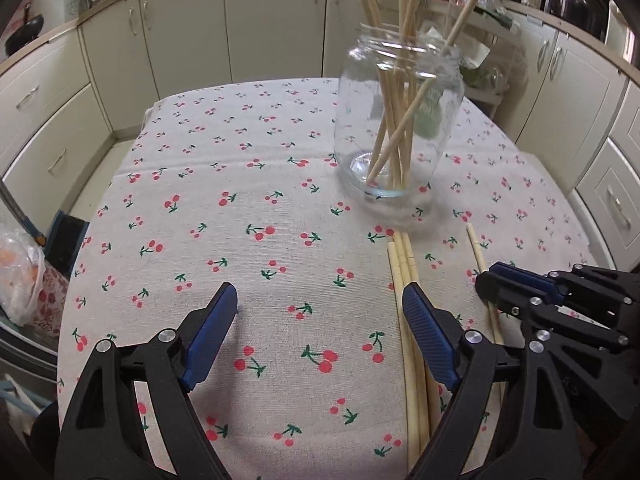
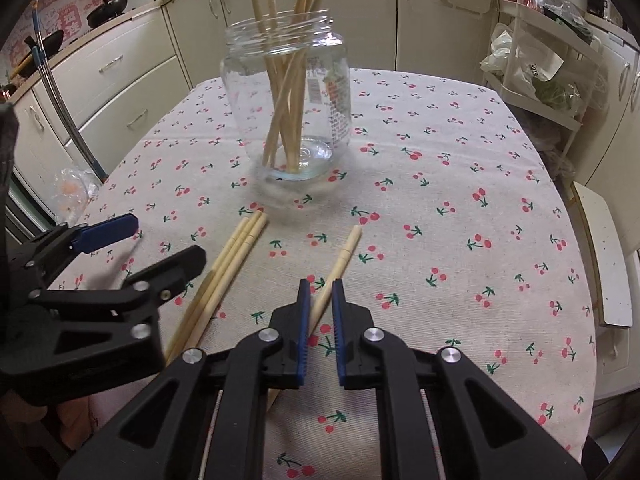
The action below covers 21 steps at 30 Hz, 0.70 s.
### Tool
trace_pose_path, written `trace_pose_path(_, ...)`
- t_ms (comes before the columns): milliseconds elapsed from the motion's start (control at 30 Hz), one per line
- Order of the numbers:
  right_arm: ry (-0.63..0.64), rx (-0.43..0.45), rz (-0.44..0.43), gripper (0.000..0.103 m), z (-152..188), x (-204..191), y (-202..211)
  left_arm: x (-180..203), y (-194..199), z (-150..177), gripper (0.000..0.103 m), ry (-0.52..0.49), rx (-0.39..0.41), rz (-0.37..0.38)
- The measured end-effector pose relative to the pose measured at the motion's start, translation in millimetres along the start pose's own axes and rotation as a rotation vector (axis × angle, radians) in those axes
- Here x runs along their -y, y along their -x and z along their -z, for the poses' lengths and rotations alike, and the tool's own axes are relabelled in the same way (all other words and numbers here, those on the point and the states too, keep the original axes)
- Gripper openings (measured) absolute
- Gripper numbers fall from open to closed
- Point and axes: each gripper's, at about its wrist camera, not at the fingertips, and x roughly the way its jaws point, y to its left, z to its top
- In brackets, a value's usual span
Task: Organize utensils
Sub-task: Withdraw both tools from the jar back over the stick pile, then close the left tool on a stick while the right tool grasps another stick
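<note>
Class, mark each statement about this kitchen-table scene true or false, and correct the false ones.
1. The clear glass jar lies on its side. False: it stands upright.
2. Pale wooden chopsticks stand inside the jar. True.
3. The left hand-held gripper is clamped on a chopstick. False: its jaws are wide open, over bare cherry-print tablecloth.
4. A single loose chopstick runs between the nearly closed jaws of the right hand-held gripper. True.
5. All chopsticks are already in the jar. False: a bundle of chopsticks and the single one lie on the cloth.
</note>
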Motion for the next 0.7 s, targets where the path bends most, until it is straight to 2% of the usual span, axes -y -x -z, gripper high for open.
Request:
trace_pose_path(233,-0.012,0.011,-0.023,0.012,1,3,1,8,-13,-4,0.081,-0.029,-0.061,-0.04)
trace_pose_path(400,-0.033,-0.003,-0.055,0.012,0,9,1,8,-16,-8,0.08,-0.009,-0.064,-0.053)
trace_pose_path(500,-0.051,-0.019,-0.064,0.012,-5,11,-1,8,-17,-9,0.075,-0.002,-0.057,-0.056)
trace_pose_path(600,-0.04,-0.021,-0.057,0.012,-10,7,-6,10,-16,-12,0.058,-0.016,-0.052,-0.037)
trace_pose_path(667,0.0,-0.03,-0.077,0.01,-12,0,-7,12,-16,-15,0.036,-0.028,-0.049,-0.018)
trace_pose_path(700,0.024,-0.034,-0.085,0.01,-11,-4,-7,11,-16,-16,0.03,-0.031,-0.05,-0.006)
